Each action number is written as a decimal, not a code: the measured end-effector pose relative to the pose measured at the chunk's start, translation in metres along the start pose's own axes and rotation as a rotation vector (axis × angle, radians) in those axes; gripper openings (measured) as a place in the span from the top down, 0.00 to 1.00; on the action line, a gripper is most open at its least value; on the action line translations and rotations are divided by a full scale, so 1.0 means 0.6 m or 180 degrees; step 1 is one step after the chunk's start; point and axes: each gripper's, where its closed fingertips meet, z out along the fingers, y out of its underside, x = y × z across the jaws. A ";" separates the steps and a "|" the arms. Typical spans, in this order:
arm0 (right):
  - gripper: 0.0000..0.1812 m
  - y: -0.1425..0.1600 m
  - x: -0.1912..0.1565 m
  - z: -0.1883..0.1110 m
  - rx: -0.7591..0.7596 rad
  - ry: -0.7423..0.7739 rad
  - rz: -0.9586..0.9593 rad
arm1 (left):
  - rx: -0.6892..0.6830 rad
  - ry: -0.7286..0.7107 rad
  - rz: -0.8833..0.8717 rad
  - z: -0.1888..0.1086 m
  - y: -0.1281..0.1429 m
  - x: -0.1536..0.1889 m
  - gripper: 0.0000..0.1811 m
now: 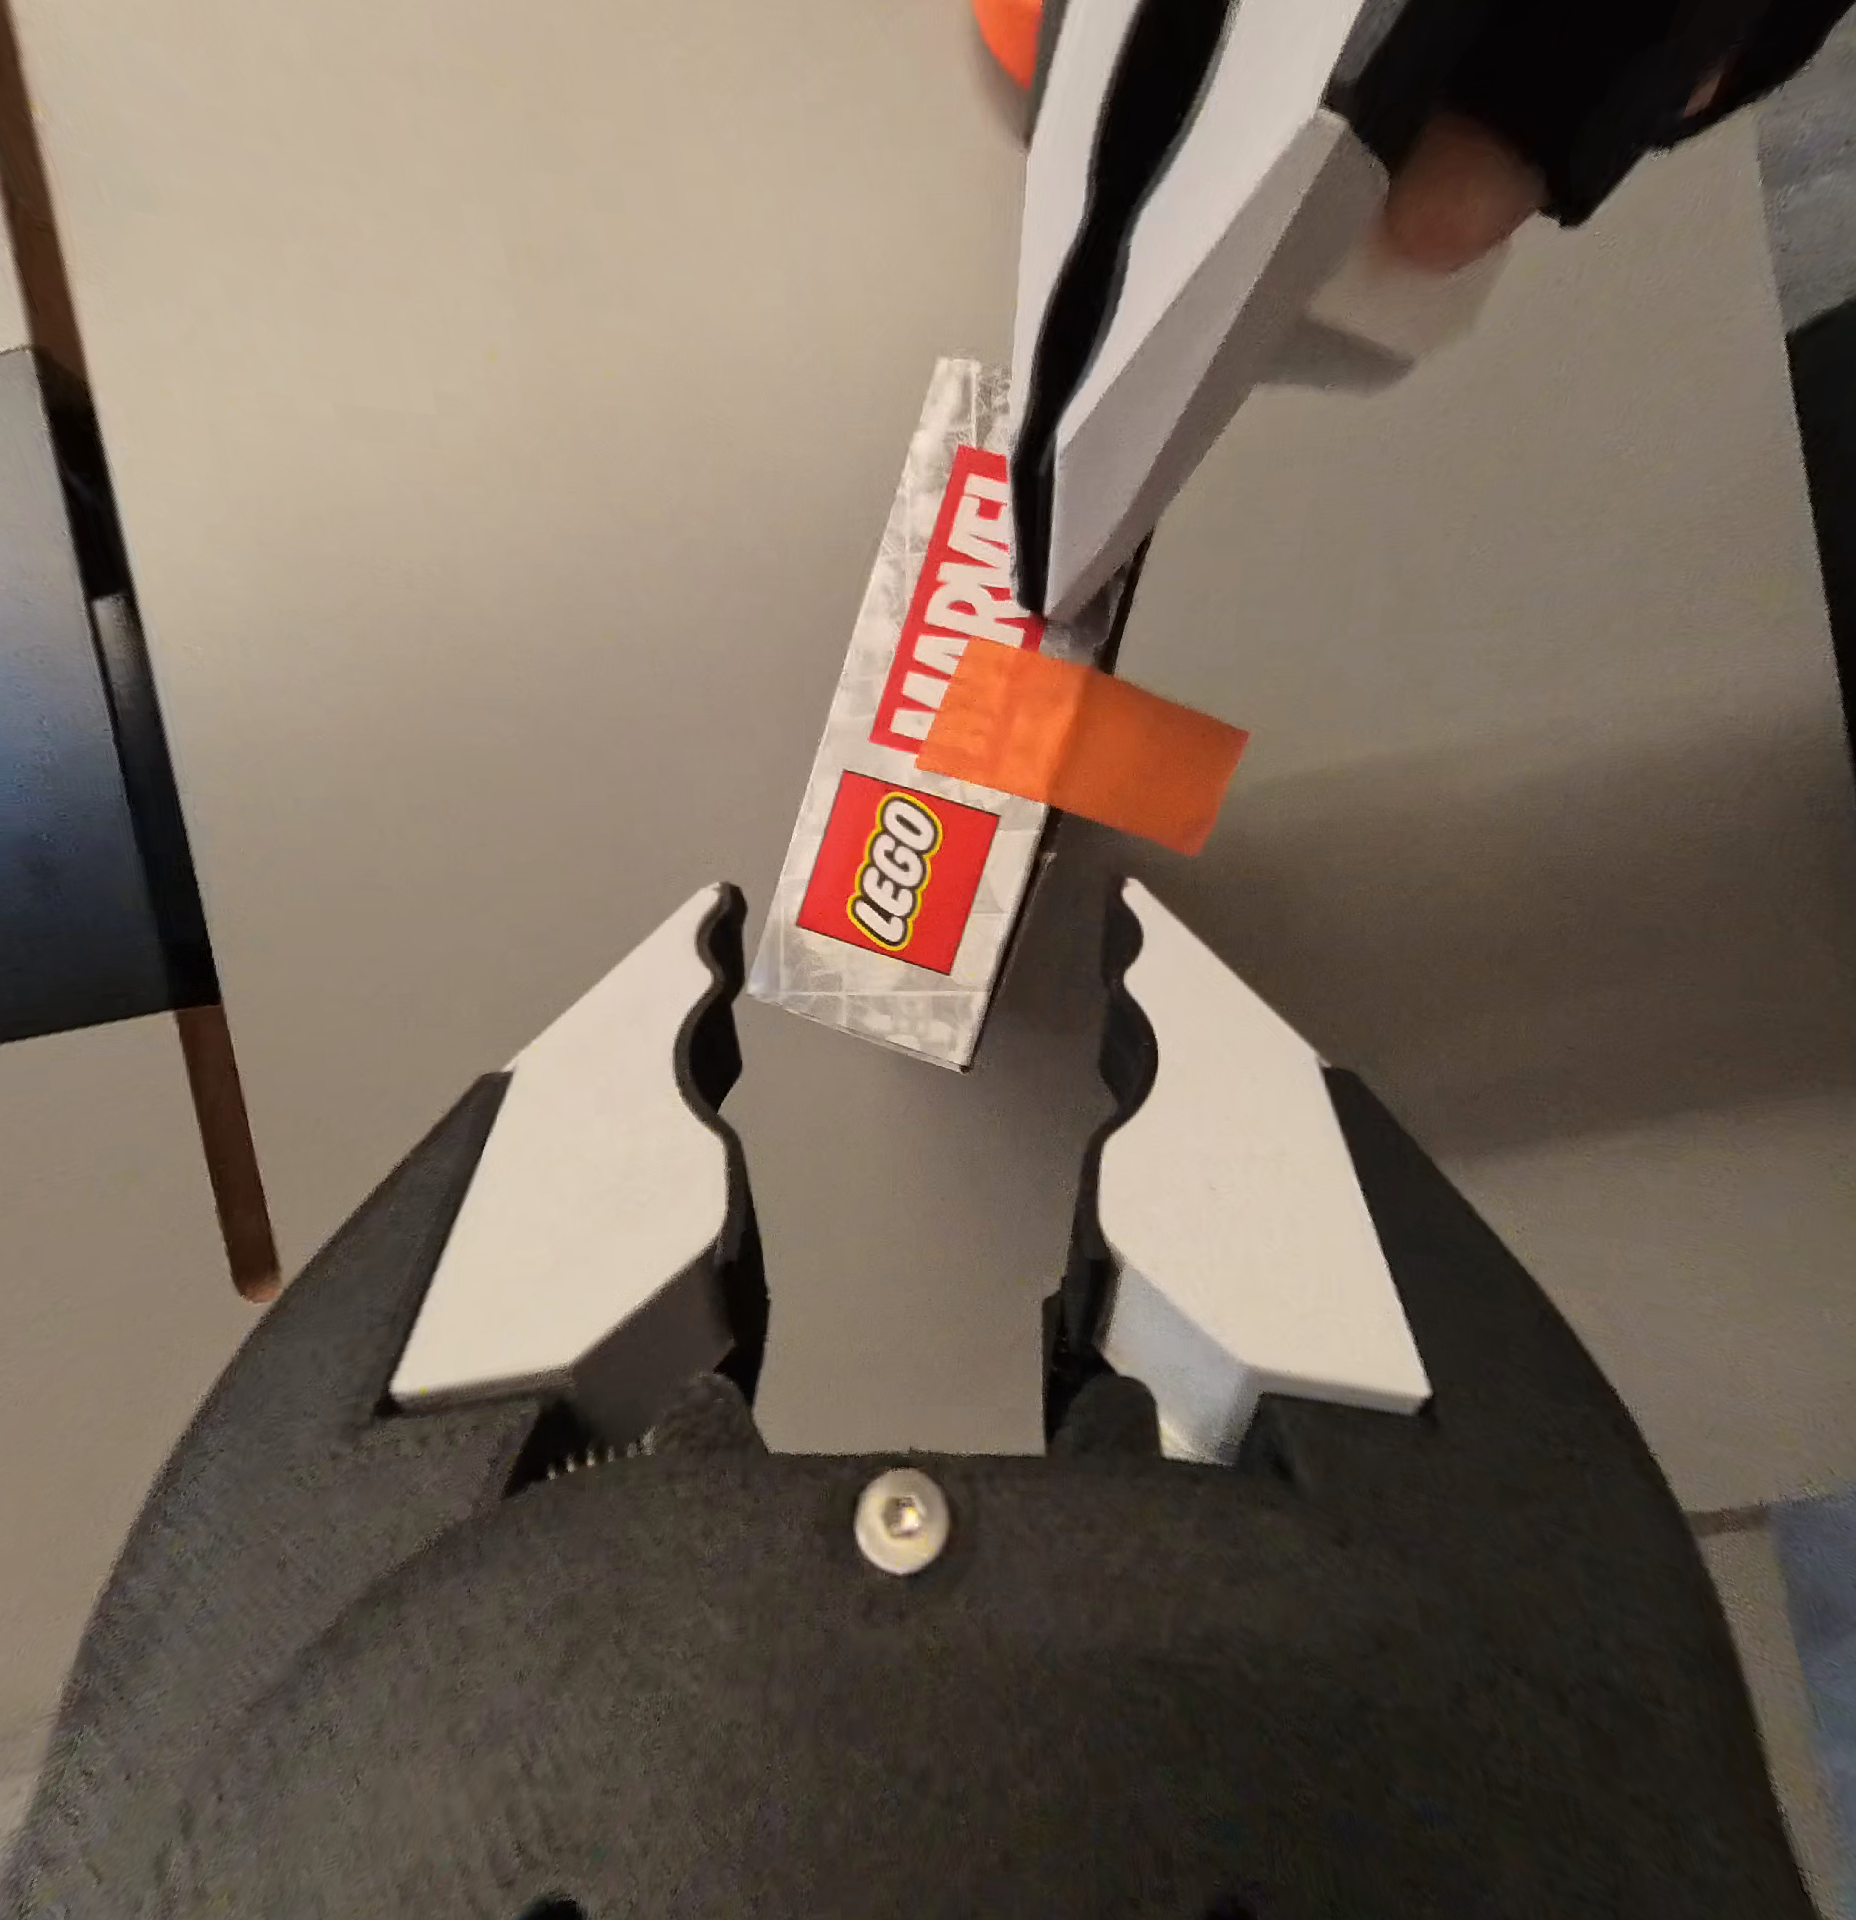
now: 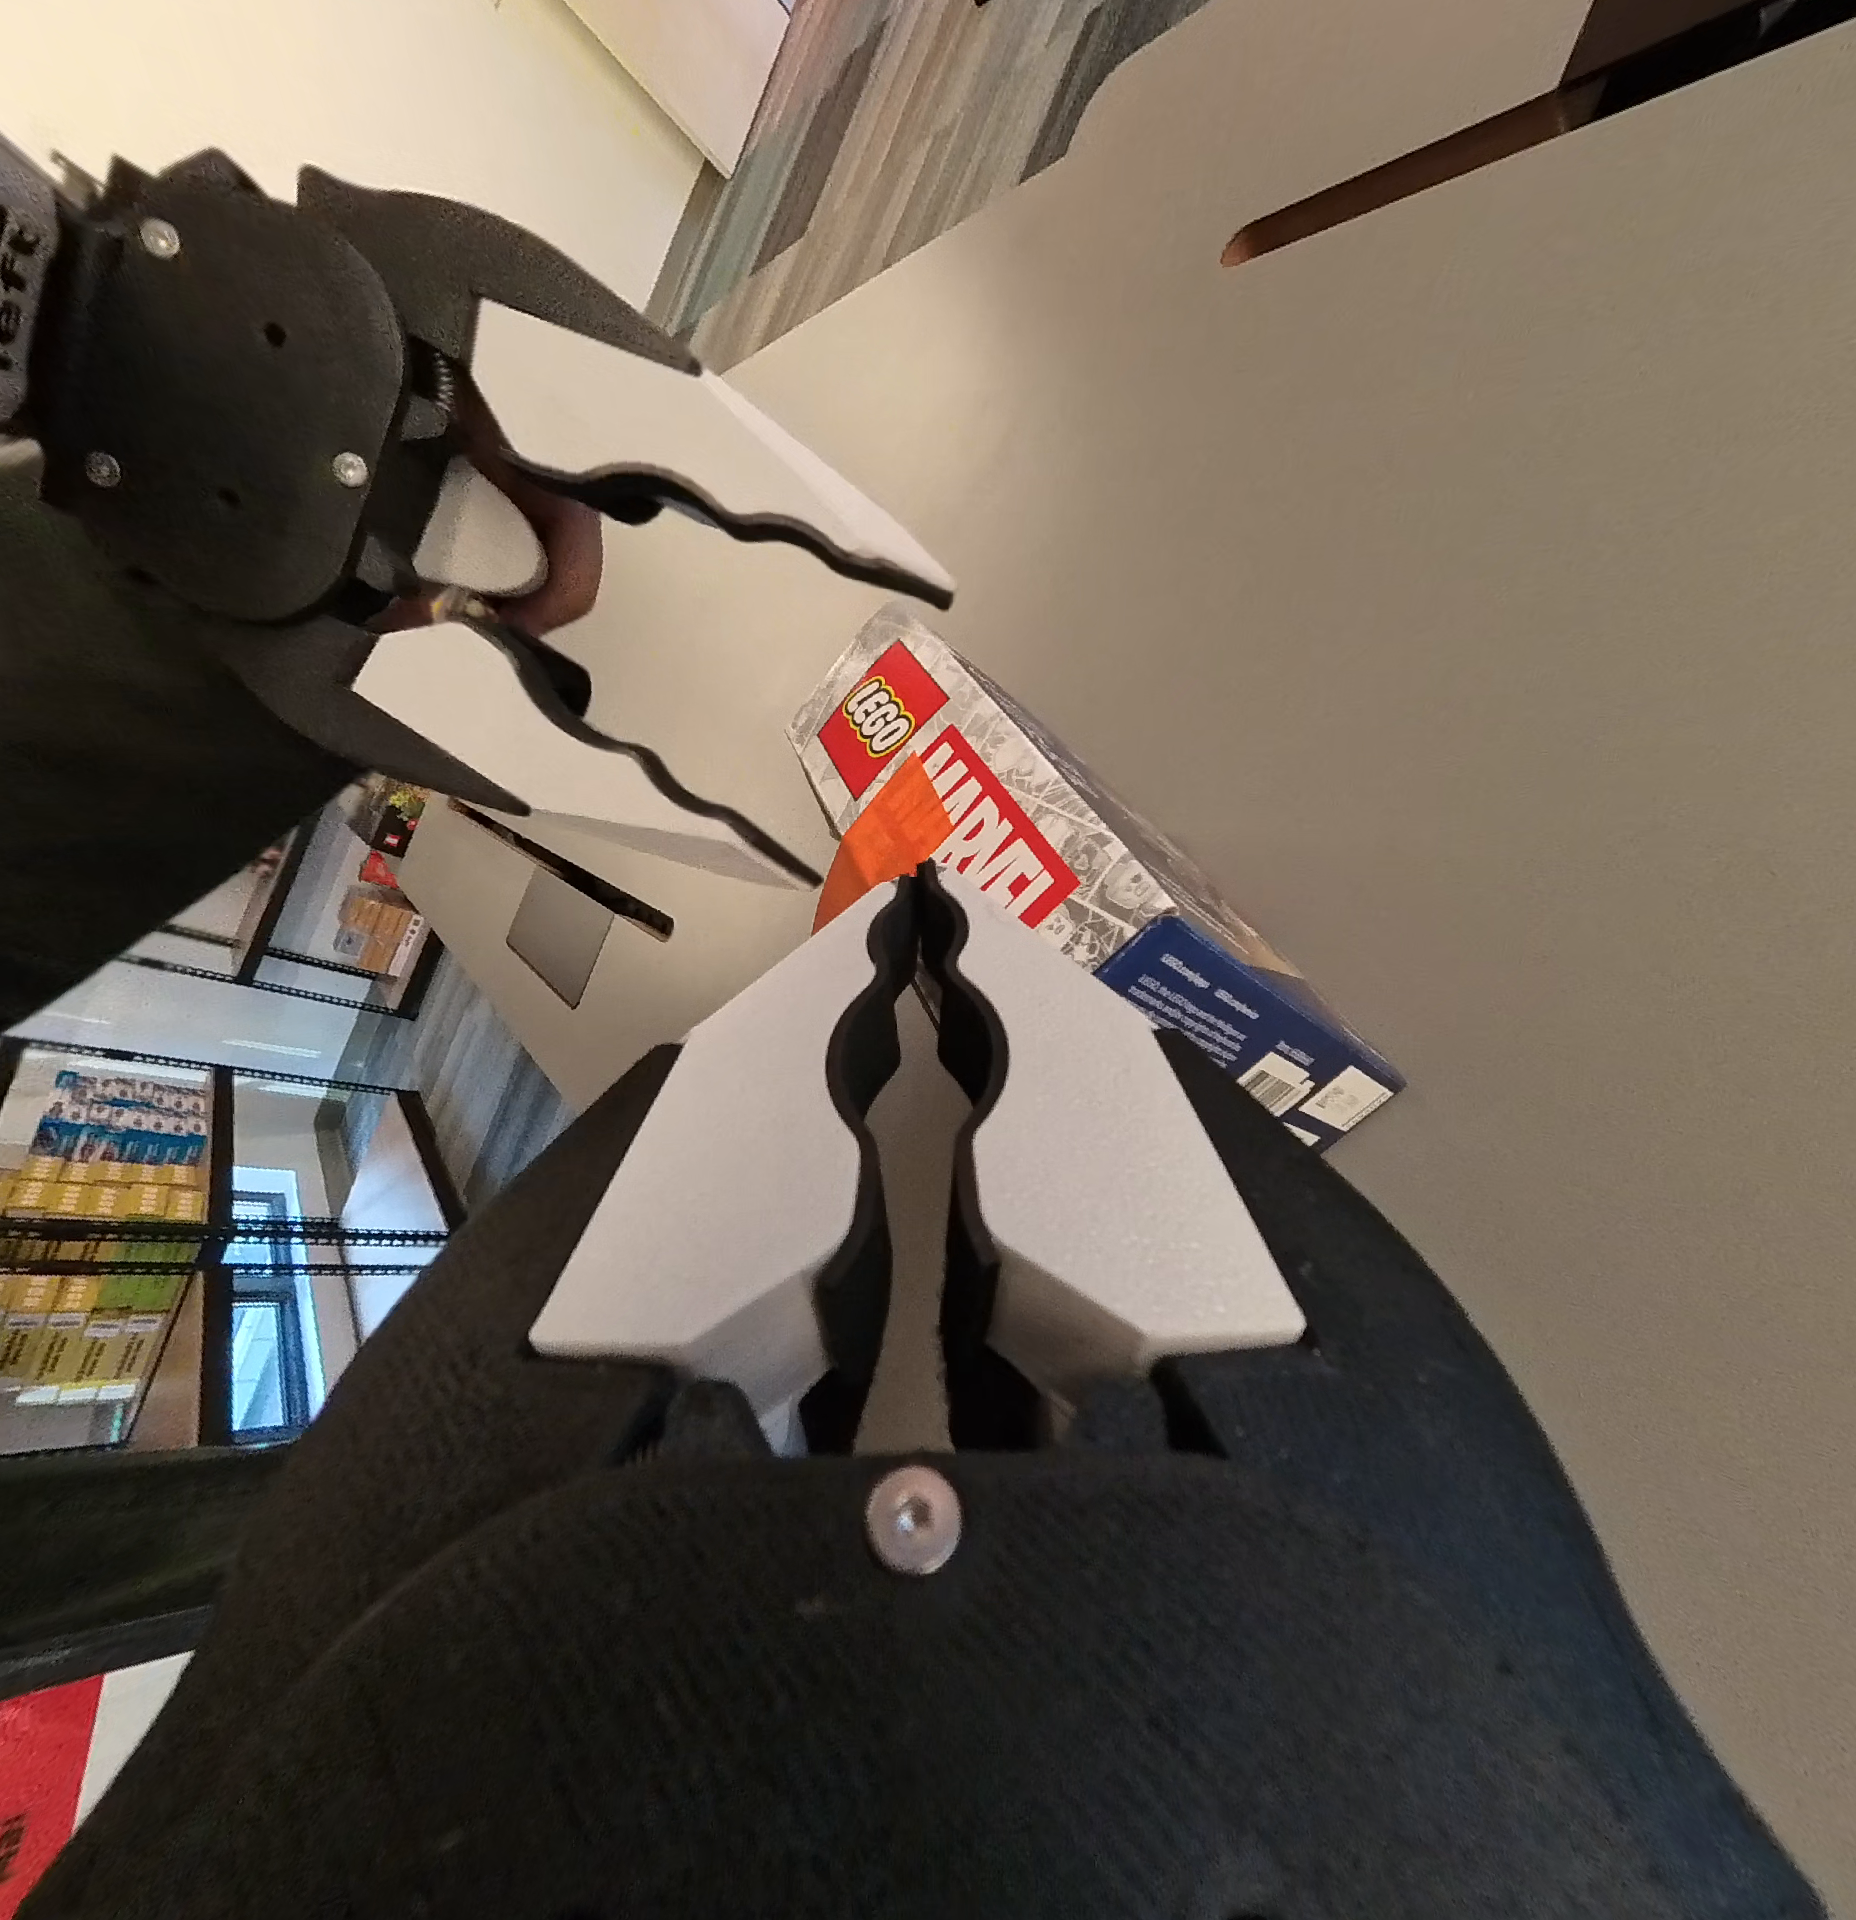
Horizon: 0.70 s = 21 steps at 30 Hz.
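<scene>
A small cardboard toy box (image 1: 903, 883) stands on edge on the grey table (image 1: 467, 540), its narrow grey face with red logos turned up. A strip of orange tape (image 1: 1090, 743) lies across that face, one end sticking out past the box's edge. My left gripper (image 1: 929, 891) is open, its fingers either side of the box's near end without touching. My right gripper (image 1: 1043, 608) comes down from above, shut, tips on the box's edge just beside the tape. The right wrist view shows its shut tips (image 2: 919, 878) at the tape (image 2: 882, 821) on the box (image 2: 1111, 862), with the open left gripper (image 2: 880, 738) close by.
A thin brown rod (image 1: 124, 727) and a dark cylinder (image 1: 51, 707) stand at the left. An orange object (image 1: 1007, 42) sits at the far edge. A gloved hand (image 1: 1454, 187) holds the right gripper. Shelves of boxes (image 2: 93, 1247) stand beyond the table. Spacing between my two grippers at the tips: around 5 cm. About 35 cm separates my left fingertips from the dark cylinder (image 1: 51, 707).
</scene>
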 end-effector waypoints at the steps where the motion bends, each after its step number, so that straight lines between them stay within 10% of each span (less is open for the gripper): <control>1: 1.00 0.000 0.000 0.000 -0.0005 -0.0001 -0.0002 | -0.0001 -0.0029 0.0047 -0.001 -0.003 -0.003 0.64; 5: 1.00 0.000 0.000 0.000 -0.0011 -0.0011 0.0003 | 0.0319 0.0017 -0.0184 -0.029 -0.037 -0.006 0.77; 7: 1.00 -0.001 0.001 -0.001 0.0003 -0.0007 -0.0020 | 0.0564 0.0303 -0.0808 -0.043 -0.056 0.003 1.00; 15: 1.00 -0.002 0.002 -0.001 0.0008 -0.0035 -0.0026 | 0.1995 0.1007 -0.3362 -0.057 -0.073 0.040 1.00; 21: 1.00 -0.002 0.002 -0.001 -0.0007 -0.0038 -0.0004 | 0.2218 0.1101 -0.3248 -0.033 -0.074 0.053 1.00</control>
